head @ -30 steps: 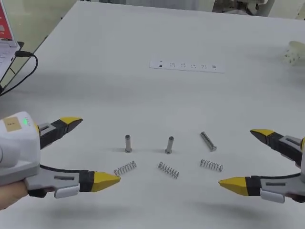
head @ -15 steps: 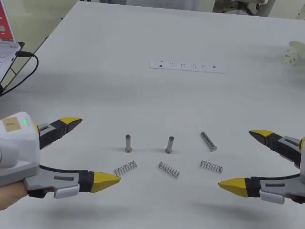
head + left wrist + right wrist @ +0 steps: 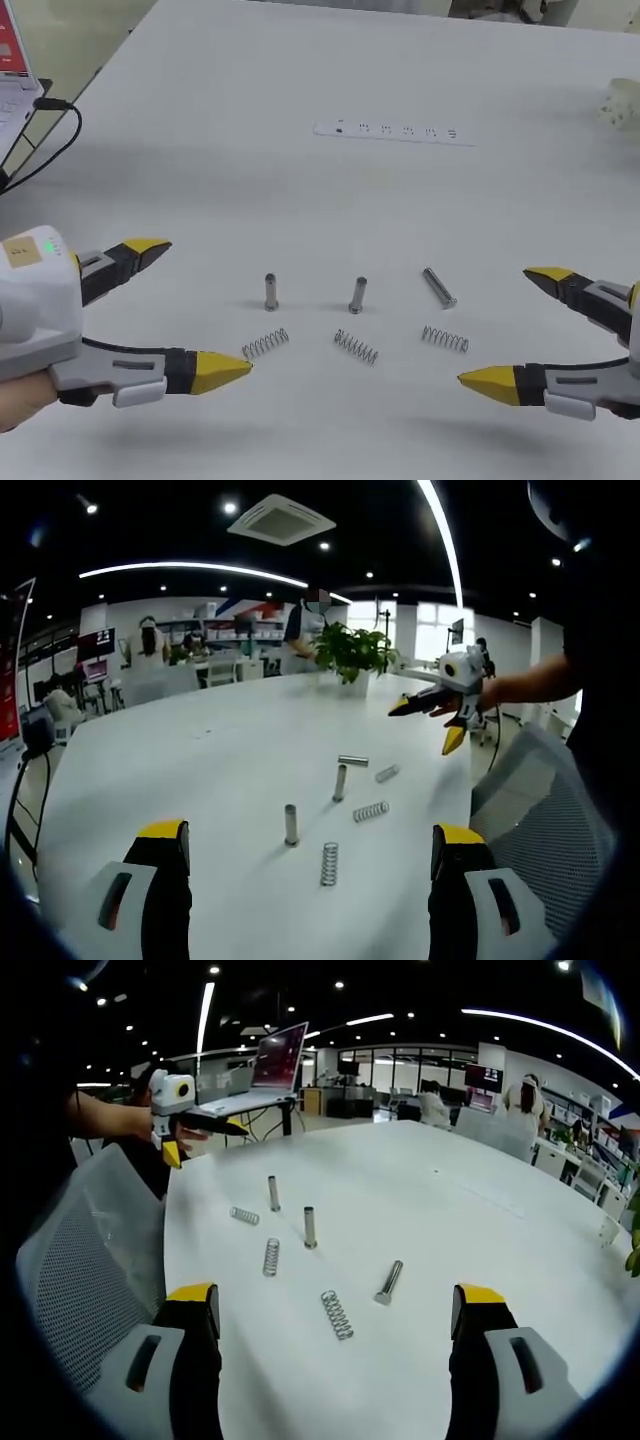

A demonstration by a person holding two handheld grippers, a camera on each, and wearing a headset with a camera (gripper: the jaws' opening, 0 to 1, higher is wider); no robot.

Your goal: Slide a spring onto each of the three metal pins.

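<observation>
No text, number or brand can be read. The power strip (image 3: pixel 395 131) on the tabletop (image 3: pixel 300 200) carries small dark marks beside its sockets, too small to read. The red laptop screen (image 3: pixel 8 45) is cut off by the frame edge and yields no legible characters.

A white power strip (image 3: pixel 395 131) is lying flat on the far part of the white table (image 3: pixel 300 200), while a black cable (image 3: pixel 55 104) is trailing off its left edge beside a laptop (image 3: pixel 12 95).
</observation>
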